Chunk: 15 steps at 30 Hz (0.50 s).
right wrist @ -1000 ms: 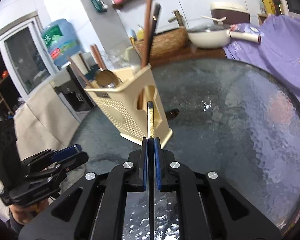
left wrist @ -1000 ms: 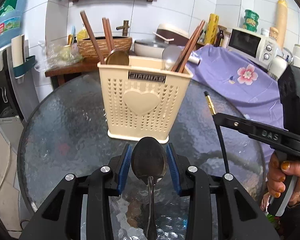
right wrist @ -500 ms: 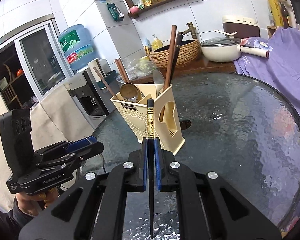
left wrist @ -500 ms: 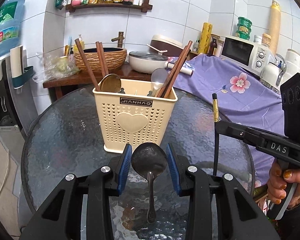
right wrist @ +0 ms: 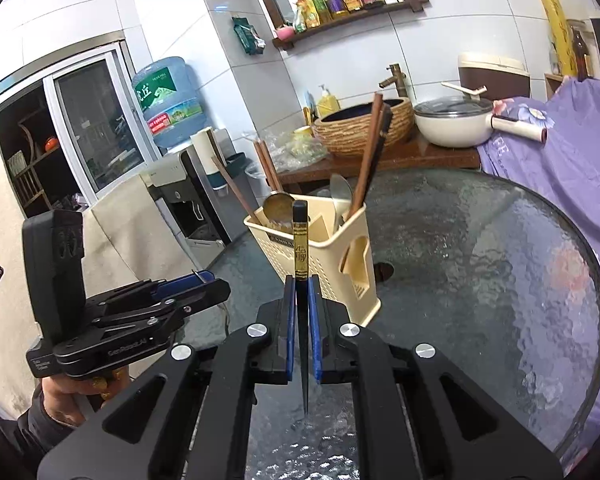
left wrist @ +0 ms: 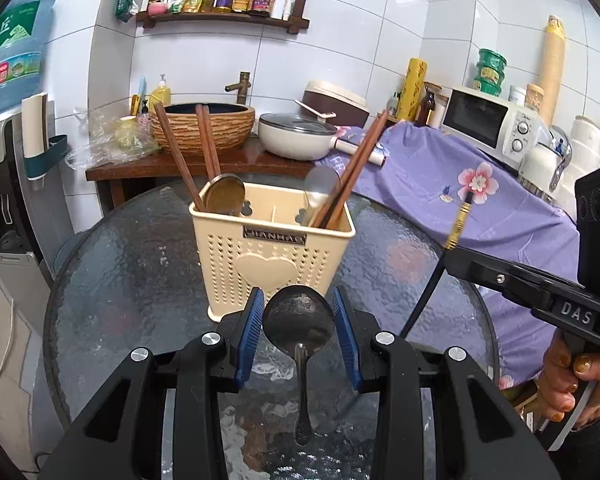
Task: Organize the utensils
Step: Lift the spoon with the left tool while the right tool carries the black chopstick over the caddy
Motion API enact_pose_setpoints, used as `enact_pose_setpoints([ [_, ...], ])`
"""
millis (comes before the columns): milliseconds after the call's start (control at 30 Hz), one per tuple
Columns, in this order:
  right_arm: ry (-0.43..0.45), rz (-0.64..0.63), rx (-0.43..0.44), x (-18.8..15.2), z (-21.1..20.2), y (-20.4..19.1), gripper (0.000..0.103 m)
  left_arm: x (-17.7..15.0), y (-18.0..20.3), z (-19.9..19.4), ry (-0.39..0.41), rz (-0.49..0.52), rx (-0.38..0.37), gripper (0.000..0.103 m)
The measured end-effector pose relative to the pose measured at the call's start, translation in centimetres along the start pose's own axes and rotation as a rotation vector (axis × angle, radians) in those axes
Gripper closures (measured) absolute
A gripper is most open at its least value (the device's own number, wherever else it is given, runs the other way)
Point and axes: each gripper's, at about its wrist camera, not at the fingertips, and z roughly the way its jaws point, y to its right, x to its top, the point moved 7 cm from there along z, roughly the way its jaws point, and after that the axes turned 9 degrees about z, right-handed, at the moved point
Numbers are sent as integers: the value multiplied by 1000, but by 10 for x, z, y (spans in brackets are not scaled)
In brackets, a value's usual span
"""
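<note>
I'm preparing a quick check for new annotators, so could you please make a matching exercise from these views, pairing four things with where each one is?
Things:
1. dark spoon
2. black chopstick
3. brass-coloured spoon
4. white pan

Places:
A. on the wooden counter behind the table
B. between the left gripper's blue pads
C. standing in the cream holder
D. clamped in the right gripper

Pairs: 1-B, 2-D, 3-C, 4-A
</note>
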Motion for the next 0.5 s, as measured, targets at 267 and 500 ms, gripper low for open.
enact_pose_setpoints([
  [267, 35, -48, 14, 30, -11, -25, 96, 33, -14, -12, 63, -38, 10, 68],
  [500, 62, -93, 19, 67, -19, -52, 96, 92, -27, -26, 164, -66, 34, 68],
])
